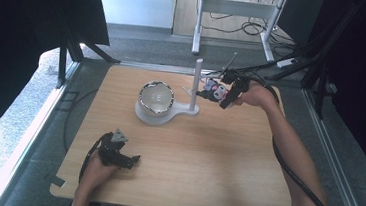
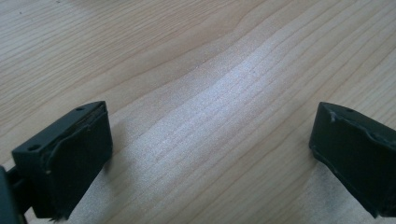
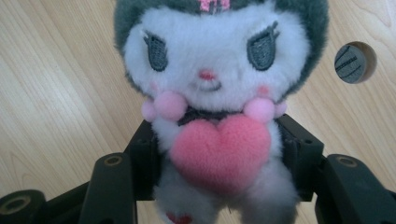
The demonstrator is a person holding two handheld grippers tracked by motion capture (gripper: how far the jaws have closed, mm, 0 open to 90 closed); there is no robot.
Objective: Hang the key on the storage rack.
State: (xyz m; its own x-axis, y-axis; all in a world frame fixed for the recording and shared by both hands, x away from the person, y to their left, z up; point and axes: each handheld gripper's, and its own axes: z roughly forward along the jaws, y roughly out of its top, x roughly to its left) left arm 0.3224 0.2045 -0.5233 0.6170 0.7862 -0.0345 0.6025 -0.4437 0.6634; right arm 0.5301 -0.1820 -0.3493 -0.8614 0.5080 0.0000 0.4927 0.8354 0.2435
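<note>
One plush toy (image 3: 212, 107) clamped in right gripper (image 1: 220, 93) jaws, head pointing left (far side); left gripper (image 1: 119, 153) jaws apart.

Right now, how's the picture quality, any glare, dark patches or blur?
High view: dark at both sides, daylight glinting on the bowl rim. Left gripper view: a pale sheen across the table, the left gripper jaw edges soft. Right gripper view: the plush toy evenly lit, slightly soft up close.
</note>
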